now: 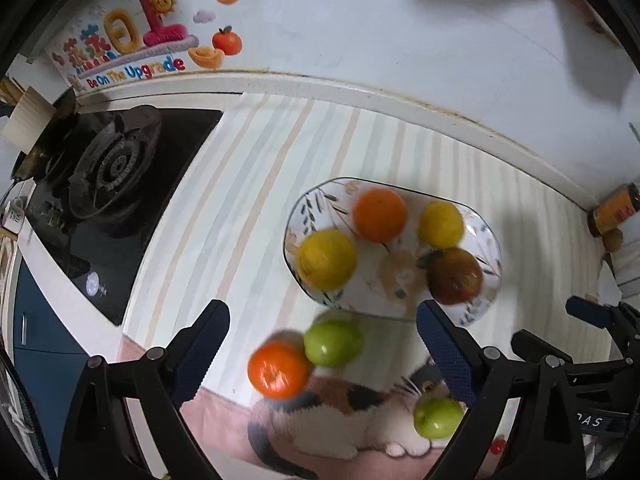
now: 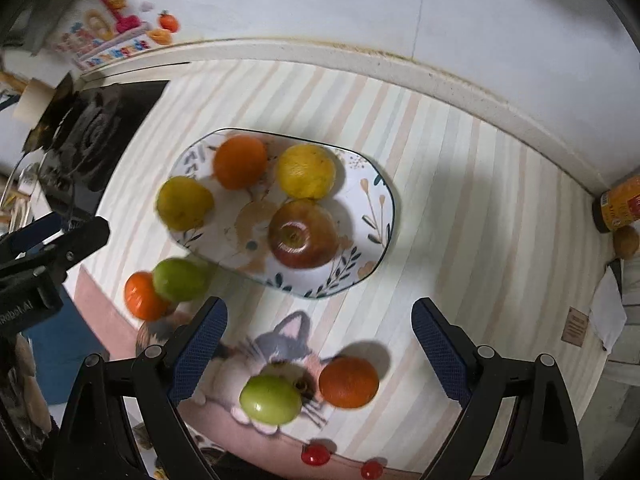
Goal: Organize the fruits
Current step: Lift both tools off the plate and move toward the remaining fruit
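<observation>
Left wrist view: the left gripper [image 1: 322,322] points steeply down at the striped mat, its blue-padded jaws spread wide with nothing held between them. Just ahead of the fingertips lies the white oval ceramic plate with a leaf pattern [image 1: 486,240], carrying four fruits: a round orange fruit [image 1: 380,214] at its far side, a yellow lemon [image 1: 327,258] nearest the left finger, a second yellow lemon [image 1: 440,225] farther right, and a dark reddish apple [image 1: 454,276] just beyond the right fingertip. Between the jaws, on the mat, a green round fruit [image 1: 333,342] touches a small orange tangerine [image 1: 278,369]. Another green fruit [image 1: 438,418] sits beside the right finger, low in the frame. The black gas stove [image 1: 108,172] lies off to the left.

Right wrist view: the right gripper [image 2: 320,322] also points down, its jaws wide apart and empty. The plate [image 2: 376,204] is ahead of it, slightly left, holding the same four fruits. Between the jaws, near the camera, a green fruit [image 2: 271,399] lies just beside an orange tangerine [image 2: 349,381] on the cat picture. Left of the left finger, the other green fruit [image 2: 181,279] touches its tangerine [image 2: 142,296]. The left gripper's black frame [image 2: 52,248] shows at the left edge.
</observation>
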`<state>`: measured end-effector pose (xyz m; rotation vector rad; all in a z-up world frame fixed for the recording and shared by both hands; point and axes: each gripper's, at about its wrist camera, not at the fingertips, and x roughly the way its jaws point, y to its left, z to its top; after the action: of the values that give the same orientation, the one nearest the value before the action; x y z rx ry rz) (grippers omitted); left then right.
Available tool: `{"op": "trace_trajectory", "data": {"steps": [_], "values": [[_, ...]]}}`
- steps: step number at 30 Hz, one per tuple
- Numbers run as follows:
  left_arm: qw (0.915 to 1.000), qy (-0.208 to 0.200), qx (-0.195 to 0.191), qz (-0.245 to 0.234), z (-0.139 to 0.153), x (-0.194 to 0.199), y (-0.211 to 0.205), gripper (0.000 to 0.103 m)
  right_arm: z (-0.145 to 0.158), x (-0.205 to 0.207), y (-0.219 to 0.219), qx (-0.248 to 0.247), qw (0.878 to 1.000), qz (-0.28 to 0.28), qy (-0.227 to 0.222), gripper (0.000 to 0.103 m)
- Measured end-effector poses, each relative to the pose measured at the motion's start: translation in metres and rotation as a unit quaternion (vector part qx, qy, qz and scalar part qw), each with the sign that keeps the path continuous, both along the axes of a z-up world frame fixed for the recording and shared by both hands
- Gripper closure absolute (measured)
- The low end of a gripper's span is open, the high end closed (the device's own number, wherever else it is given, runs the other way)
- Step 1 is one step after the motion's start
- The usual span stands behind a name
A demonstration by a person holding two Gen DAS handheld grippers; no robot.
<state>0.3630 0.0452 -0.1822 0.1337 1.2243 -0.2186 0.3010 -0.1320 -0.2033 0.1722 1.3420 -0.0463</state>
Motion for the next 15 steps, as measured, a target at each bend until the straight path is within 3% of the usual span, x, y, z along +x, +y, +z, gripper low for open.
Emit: {"op": "trace_trajectory", "data": {"steps": [15], "values": [[0.9984, -0.052, -0.019, -0.001, 0.058, -0.079, -0.005, 0.007, 0.082, -0.075, 0.009, -0.005, 0.997, 0.025, -0.076, 0.007]]}}
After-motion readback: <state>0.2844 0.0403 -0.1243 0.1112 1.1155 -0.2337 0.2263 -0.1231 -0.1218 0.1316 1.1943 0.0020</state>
